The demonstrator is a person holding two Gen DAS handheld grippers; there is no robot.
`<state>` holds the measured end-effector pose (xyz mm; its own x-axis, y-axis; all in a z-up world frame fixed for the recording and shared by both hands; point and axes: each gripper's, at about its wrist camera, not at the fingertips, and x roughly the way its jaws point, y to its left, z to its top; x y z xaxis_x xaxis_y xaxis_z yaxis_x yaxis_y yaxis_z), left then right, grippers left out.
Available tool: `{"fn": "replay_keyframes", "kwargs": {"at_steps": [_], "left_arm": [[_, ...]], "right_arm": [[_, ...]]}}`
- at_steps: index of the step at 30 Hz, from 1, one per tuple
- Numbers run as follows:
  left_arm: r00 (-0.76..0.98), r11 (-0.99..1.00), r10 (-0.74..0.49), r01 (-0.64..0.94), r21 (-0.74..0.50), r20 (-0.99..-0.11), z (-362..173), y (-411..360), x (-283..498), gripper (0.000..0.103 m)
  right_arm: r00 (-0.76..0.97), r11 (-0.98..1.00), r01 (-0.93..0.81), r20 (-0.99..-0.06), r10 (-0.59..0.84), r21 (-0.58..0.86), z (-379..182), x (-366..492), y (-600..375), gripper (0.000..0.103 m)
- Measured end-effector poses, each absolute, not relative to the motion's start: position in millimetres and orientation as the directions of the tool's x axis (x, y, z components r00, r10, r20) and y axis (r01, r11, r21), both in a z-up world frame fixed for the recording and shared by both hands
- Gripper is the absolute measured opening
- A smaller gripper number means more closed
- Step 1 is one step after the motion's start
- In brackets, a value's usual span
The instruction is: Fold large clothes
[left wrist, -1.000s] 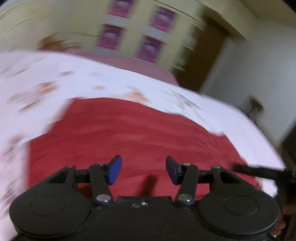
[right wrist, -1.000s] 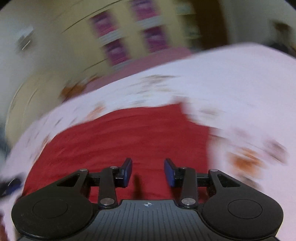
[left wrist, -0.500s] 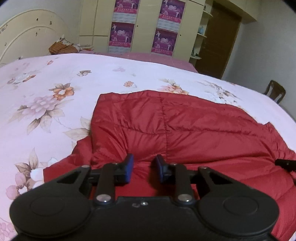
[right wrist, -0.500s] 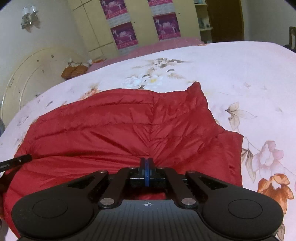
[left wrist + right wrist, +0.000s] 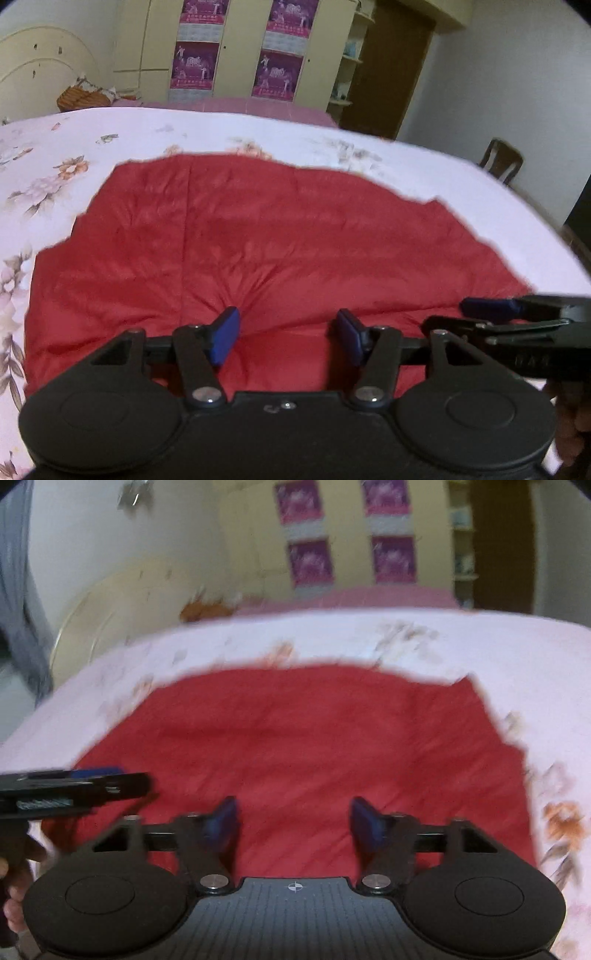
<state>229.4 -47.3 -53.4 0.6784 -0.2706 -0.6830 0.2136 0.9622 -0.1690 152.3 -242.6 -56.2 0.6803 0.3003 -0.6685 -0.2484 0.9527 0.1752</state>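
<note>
Garment under fold was a red quilted jacket [image 5: 280, 236], lying spread on the floral bedsheet [image 5: 155, 129]; left gripper [image 5: 286, 338] and right gripper [image 5: 293, 825] hovered side by side over its near edge, jaws of each just opened, spread apart with nothing between them; a fold appeared just released. Next move, in my judgement, called for re-gripping an unfolded edge, pads closing squarely on the puffy cloth. Surroundings: wardrobe [image 5: 240, 48] with posters, headboard [image 5: 40, 62], chair [image 5: 502, 164] beyond the bed; nothing obstructed the jacket.
</note>
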Motion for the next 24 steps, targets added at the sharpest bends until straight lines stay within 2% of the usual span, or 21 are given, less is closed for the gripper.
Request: {"fn": "replay_keyframes", "kwargs": {"at_steps": [2, 5, 6, 9, 10, 11, 12, 13, 14, 15, 16, 18, 19, 21, 24], "left_arm": [[0.694, 0.974, -0.216, 0.202, -0.102, -0.687, -63, -45, 228, 0.060], [0.696, 0.977, -0.210, 0.182, -0.113, -0.687, -66, -35, 227, 0.061], [0.697, 0.977, -0.206, 0.188, -0.103, -0.687, -67, -35, 226, 0.061], [0.682, 0.980, -0.194, 0.160, -0.115, -0.706, -56, -34, 224, 0.059], [0.687, 0.983, -0.184, 0.128, -0.133, -0.703, -46, -26, 221, 0.063], [0.711, 0.986, -0.163, 0.089, -0.142, -0.684, -36, -19, 210, 0.081], [0.742, 0.987, -0.141, 0.053, -0.153, -0.655, -28, -10, 194, 0.089], [0.768, 0.984, -0.129, 0.023, -0.174, -0.628, -22, 0, 182, 0.089], [0.781, 0.979, -0.122, -0.007, -0.204, -0.612, -18, 10, 168, 0.087], [0.784, 0.968, -0.100, -0.067, -0.243, -0.612, -17, 24, 152, 0.084], [0.780, 0.952, -0.081, -0.123, -0.279, -0.621, -19, 35, 140, 0.081], [0.757, 0.892, -0.079, -0.237, -0.384, -0.649, -33, 60, 122, 0.070], [0.754, 0.852, -0.097, -0.275, -0.445, -0.650, -42, 71, 117, 0.068], [0.753, 0.786, -0.141, -0.310, -0.535, -0.643, -57, 84, 118, 0.058], [0.803, 0.680, -0.205, -0.295, -0.672, -0.560, -70, 93, 131, 0.054]], "right_arm": [[0.689, 0.965, -0.233, -0.681, 0.250, 0.119, -67, 147, -246, 0.063], [0.706, 0.979, -0.163, -0.678, 0.202, 0.122, -75, 146, -271, 0.061], [0.707, 0.976, -0.170, -0.673, 0.215, 0.133, -77, 144, -278, 0.053], [0.697, 0.976, -0.178, -0.685, 0.214, 0.123, -73, 142, -278, 0.053], [0.697, 0.976, -0.162, -0.683, 0.220, 0.148, -66, 145, -281, 0.053], [0.705, 0.969, -0.155, -0.665, 0.246, 0.194, -57, 137, -285, 0.053], [0.718, 0.957, -0.161, -0.636, 0.282, 0.243, -49, 130, -289, 0.050], [0.719, 0.949, -0.175, -0.624, 0.306, 0.263, -44, 127, -289, 0.022], [0.709, 0.945, -0.182, -0.630, 0.317, 0.270, -41, 125, -288, 0.011], [0.705, 0.942, -0.184, -0.630, 0.325, 0.280, -38, 122, -288, 0.005], [0.706, 0.935, -0.185, -0.622, 0.340, 0.301, -37, 120, -288, 0.005], [0.699, 0.920, -0.180, -0.613, 0.369, 0.349, -35, 120, -286, 0.005], [0.694, 0.914, -0.176, -0.612, 0.379, 0.367, -35, 118, -284, 0.005], [0.682, 0.904, -0.178, -0.614, 0.398, 0.388, -37, 123, -276, 0.005], [0.670, 0.894, -0.196, -0.610, 0.422, 0.403, -36, 131, -261, 0.005]]}}
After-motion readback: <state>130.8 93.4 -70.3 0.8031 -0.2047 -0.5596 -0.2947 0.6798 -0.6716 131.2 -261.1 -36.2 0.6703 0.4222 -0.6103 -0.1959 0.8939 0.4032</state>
